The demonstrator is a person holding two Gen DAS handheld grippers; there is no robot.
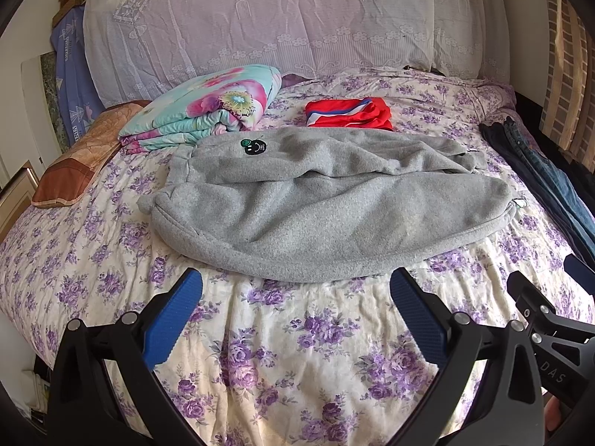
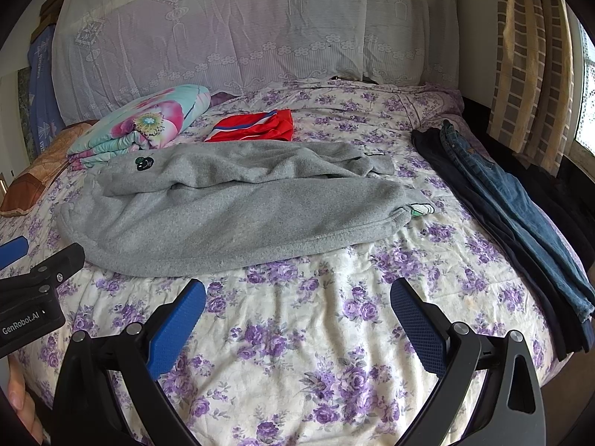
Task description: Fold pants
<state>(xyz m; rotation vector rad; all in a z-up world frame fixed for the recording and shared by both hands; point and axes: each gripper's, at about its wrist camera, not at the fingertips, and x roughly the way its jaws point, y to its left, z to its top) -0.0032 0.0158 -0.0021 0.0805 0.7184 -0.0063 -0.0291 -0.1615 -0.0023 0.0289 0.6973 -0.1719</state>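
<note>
Grey fleece pants (image 1: 319, 208) lie across the flowered bed sheet, folded lengthwise with one leg over the other, waist to the left with a small black smiley patch (image 1: 253, 146). The right wrist view shows the same pants (image 2: 223, 208), cuffs to the right. My left gripper (image 1: 295, 297) hovers just in front of the pants' near edge, open and empty. Further right, over bare sheet, my right gripper (image 2: 297, 304) is open too and holds nothing. Each gripper's body shows at the edge of the other's view.
A folded floral quilt (image 1: 208, 107) and a red folded garment (image 1: 349, 113) lie behind the pants. Dark pants and jeans (image 2: 520, 215) stretch along the bed's right edge. A brown pillow (image 1: 78, 160) sits at the left. A lace-covered headboard (image 1: 279, 18) backs the bed.
</note>
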